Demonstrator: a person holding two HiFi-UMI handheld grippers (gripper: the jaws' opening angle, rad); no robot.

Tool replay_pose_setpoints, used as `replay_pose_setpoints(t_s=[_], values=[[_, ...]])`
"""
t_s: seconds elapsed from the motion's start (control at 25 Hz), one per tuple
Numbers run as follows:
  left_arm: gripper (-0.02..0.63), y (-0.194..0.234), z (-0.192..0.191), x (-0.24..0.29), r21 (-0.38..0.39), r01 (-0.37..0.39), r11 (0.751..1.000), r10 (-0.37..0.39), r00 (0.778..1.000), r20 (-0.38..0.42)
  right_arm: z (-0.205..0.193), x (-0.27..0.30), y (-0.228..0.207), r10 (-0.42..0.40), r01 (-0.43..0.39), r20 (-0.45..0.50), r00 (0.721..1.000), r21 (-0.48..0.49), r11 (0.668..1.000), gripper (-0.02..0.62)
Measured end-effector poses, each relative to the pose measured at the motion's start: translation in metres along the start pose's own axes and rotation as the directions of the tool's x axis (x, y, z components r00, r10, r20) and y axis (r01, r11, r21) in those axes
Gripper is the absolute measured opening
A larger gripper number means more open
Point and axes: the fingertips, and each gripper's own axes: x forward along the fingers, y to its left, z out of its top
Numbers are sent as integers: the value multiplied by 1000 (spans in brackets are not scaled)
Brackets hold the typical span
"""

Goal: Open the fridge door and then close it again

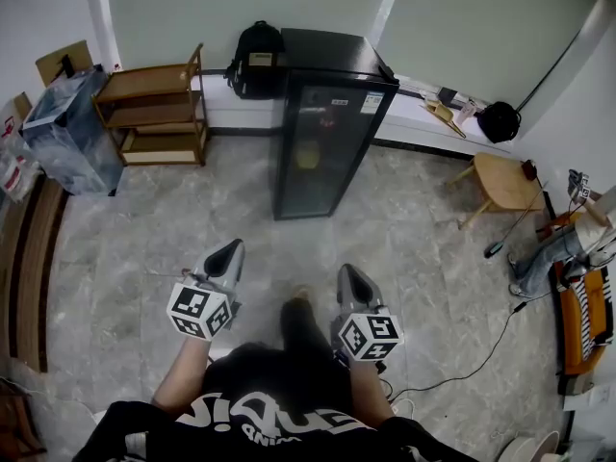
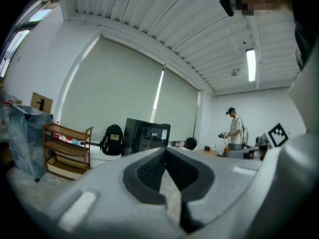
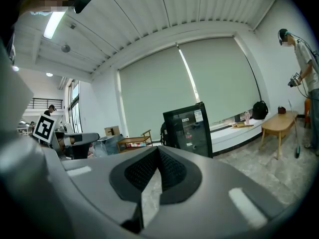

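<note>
A black fridge (image 1: 322, 133) with a glass door stands shut against the far window ledge, well ahead of both grippers. My left gripper (image 1: 231, 250) is held over the floor at lower left, its jaws shut with nothing in them. Beside it, my right gripper (image 1: 346, 272) is shut and empty too. In the left gripper view the fridge (image 2: 147, 136) appears small beyond the closed tips of the left gripper (image 2: 166, 151). In the right gripper view the fridge (image 3: 189, 128) stands a little right of the right gripper (image 3: 158, 151), door facing me.
A wooden shelf (image 1: 159, 114) and a black backpack (image 1: 255, 61) sit left of the fridge, with a plastic-wrapped bin (image 1: 67, 133) further left. A low wooden table (image 1: 505, 181), a person (image 1: 568, 243) and a floor cable (image 1: 481, 345) are at the right.
</note>
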Motion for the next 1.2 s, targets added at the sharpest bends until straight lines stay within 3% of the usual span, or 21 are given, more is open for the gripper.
replay_pose_setpoints(t_s=[0.6, 1.2], values=[[2, 59, 3, 124, -46, 20, 999, -20, 1000, -6, 23, 113, -72, -37, 37, -20, 999, -4, 999, -3], [2, 118, 48, 287, -35, -87, 996, 88, 996, 15, 99, 273, -169, 91, -93, -72, 993, -24, 995, -3]])
